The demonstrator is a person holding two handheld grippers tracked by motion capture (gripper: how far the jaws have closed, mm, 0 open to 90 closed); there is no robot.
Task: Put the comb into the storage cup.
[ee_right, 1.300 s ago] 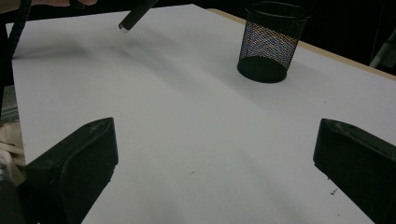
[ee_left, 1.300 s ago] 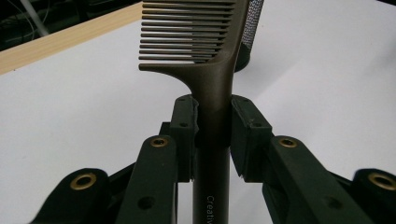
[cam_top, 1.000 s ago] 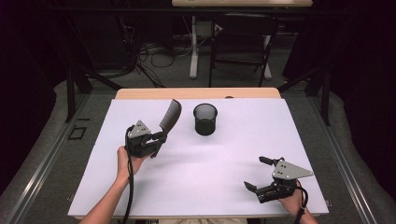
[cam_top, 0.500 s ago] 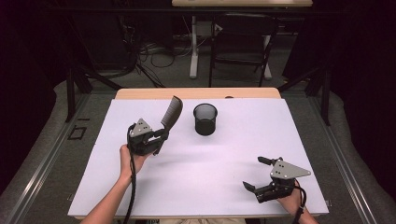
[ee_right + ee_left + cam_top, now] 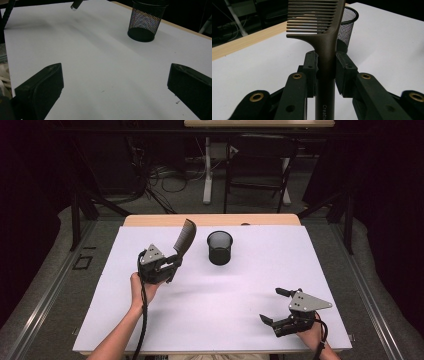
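A dark brown comb stands tilted above the left half of the white table, teeth end up and leaning toward the far right. My left gripper is shut on its handle; in the left gripper view the pads clamp the handle on both sides. A black mesh cup stands upright just right of the comb, and it shows behind the comb. My right gripper rests near the front right, open, with nothing between its jaws. The cup lies far ahead of it.
A white sheet covers the table, with a wooden strip bare along the far edge. Chairs, desk legs and cables stand in the dark beyond. The comb's handle end hangs over the sheet at the top of the right gripper view.
My left gripper has lifted slightly toward the far side with the comb still clamped. The right gripper has stayed in place.
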